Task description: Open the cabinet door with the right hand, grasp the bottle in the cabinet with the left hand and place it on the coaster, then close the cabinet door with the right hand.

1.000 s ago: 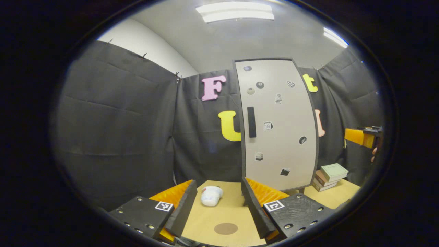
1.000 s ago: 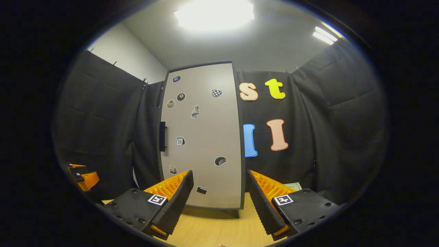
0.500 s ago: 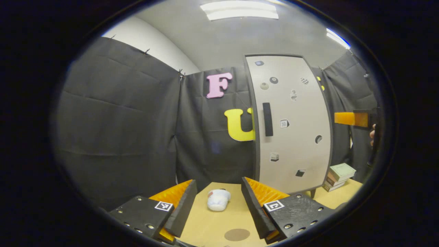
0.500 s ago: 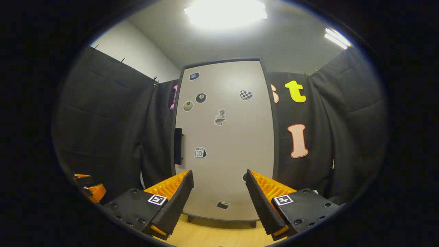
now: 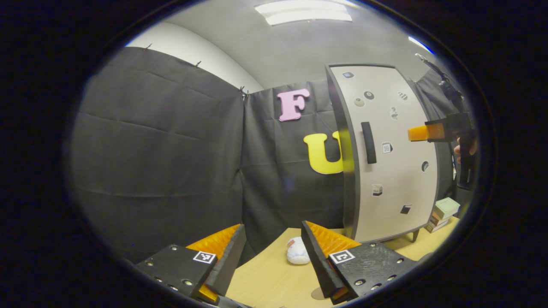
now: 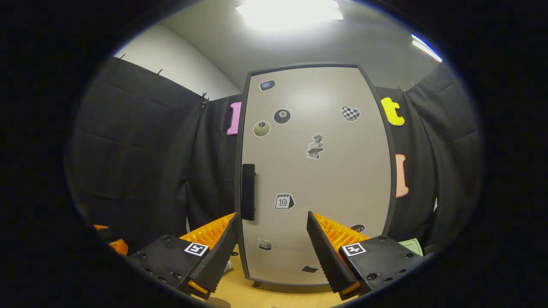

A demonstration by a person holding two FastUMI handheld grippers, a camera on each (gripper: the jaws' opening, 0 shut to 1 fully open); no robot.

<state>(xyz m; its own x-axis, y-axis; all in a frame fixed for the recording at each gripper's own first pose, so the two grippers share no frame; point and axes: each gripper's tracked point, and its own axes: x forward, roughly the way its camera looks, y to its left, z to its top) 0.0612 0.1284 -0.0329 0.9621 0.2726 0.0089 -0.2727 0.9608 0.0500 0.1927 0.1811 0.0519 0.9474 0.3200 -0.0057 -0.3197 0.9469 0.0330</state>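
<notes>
Before the tall grey sticker-dotted cabinet door (image 6: 317, 179), I hold my right gripper (image 6: 274, 248) spread, facing its black bar handle (image 6: 248, 191). My left gripper (image 5: 272, 256) waits spread above the wooden bench (image 5: 274, 278), free for the bottle.

We saw a small white plush toy (image 5: 296, 252) lying on the wooden table (image 5: 269, 278), close to the black cloth wall (image 5: 158, 149). A short stack of books (image 5: 443, 209) sat at the table's far end, and ceiling light panels (image 5: 306, 12) glowed overhead.
</notes>
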